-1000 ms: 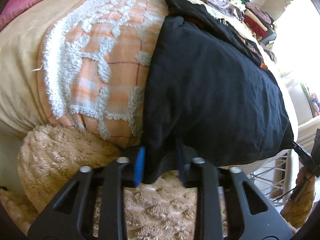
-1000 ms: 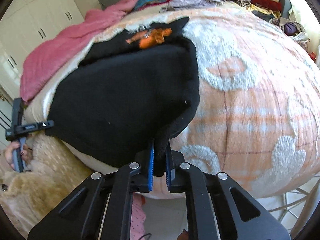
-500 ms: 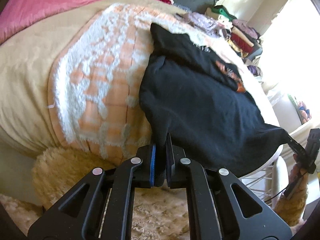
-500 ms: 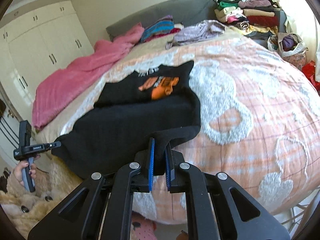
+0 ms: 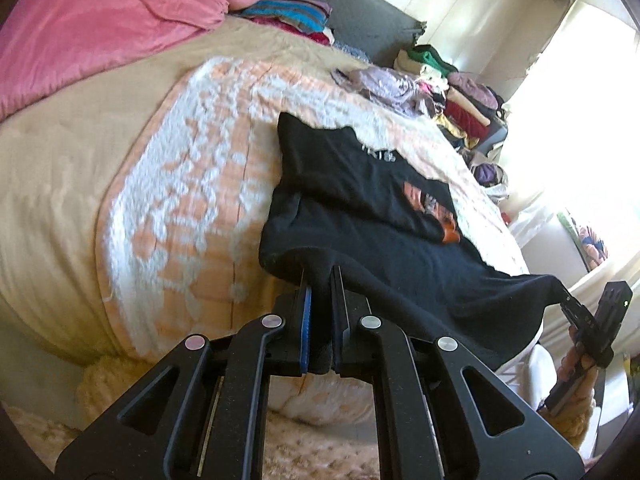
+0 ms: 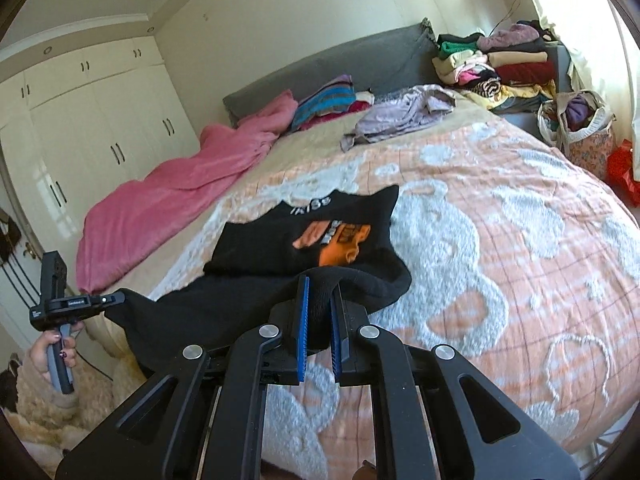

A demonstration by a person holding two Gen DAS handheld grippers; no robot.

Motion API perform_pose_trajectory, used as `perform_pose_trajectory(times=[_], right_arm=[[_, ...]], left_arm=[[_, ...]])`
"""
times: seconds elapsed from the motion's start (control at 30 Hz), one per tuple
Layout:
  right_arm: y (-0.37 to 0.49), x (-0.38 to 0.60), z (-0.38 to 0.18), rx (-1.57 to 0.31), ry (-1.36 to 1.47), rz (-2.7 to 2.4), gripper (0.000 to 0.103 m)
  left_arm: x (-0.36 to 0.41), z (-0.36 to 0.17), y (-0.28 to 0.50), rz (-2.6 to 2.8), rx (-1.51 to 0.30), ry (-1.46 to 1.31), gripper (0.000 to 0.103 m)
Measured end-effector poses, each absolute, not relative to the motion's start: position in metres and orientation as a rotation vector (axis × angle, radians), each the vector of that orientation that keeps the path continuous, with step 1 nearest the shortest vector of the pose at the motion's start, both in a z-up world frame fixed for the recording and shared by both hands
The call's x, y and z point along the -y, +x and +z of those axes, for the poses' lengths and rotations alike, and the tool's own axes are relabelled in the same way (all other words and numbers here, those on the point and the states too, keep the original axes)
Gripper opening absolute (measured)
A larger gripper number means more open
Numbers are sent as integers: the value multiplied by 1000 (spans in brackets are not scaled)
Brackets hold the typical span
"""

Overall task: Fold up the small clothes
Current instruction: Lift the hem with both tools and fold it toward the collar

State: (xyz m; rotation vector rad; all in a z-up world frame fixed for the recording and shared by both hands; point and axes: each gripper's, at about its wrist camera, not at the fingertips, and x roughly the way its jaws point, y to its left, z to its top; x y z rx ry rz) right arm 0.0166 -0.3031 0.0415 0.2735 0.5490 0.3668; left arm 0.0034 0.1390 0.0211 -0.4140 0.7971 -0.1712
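A black T-shirt with an orange print and white lettering lies on the bed, its far part flat on the blanket. My left gripper is shut on one near corner of its hem. My right gripper is shut on the other near corner. The near edge hangs raised and stretched between the two grippers, above the bed's foot. Each wrist view shows the other gripper at the side, held by a hand, with black cloth in its tip.
The shirt rests on an orange-and-white tufted blanket. A pink blanket lies along the far left side. Folded clothes are stacked by the grey headboard. A lilac garment lies near the pillows. A bag stands beside the bed.
Both grippers have risen, lifting the shirt's near edge off the bed's foot. The left gripper's jaws closed onto the hem. The views now look farther up the bed.
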Motion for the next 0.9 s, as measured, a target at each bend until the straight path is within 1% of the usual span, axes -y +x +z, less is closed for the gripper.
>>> perform_pose_trajectory(times=[0.33,0.6,0.9], right_arm=[[36,313,60,-488,299,341,8],[56,314,74,-457,307,329,8],[80,314,86,-426,303,309,8]], left_arm=[[-147,47,21,-166,-743,-429,2],[-155,56,39,-157,-725,-450,2],[-150,71,63,-126,-686,-406,2]])
